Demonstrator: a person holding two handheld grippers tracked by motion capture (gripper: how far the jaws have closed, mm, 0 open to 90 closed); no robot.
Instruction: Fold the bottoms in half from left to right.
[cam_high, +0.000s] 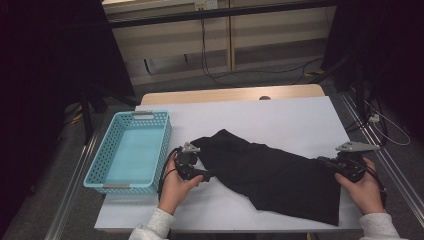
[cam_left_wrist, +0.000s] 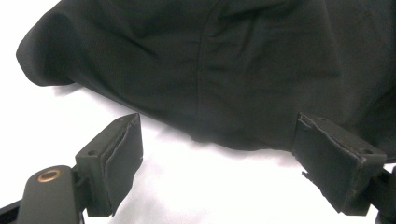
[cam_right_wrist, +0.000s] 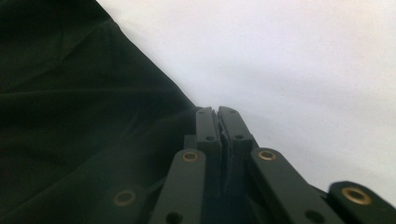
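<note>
High view, cloth: black garment is lying spread across the white table cover, between the two tongs.
High view, basket: light-blue basket is sitting just beyond the left gripper, away from the cloth.
Left gripper view: jaws are standing wide apart, released, the garment's hem lying just ahead of them.
Right gripper view: right gripper jaws are pressing together at the garment's edge; grip on cloth — cannot tell.

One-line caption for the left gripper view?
Open left gripper poised at the edge of a black cloth garment on white table covering.
</note>
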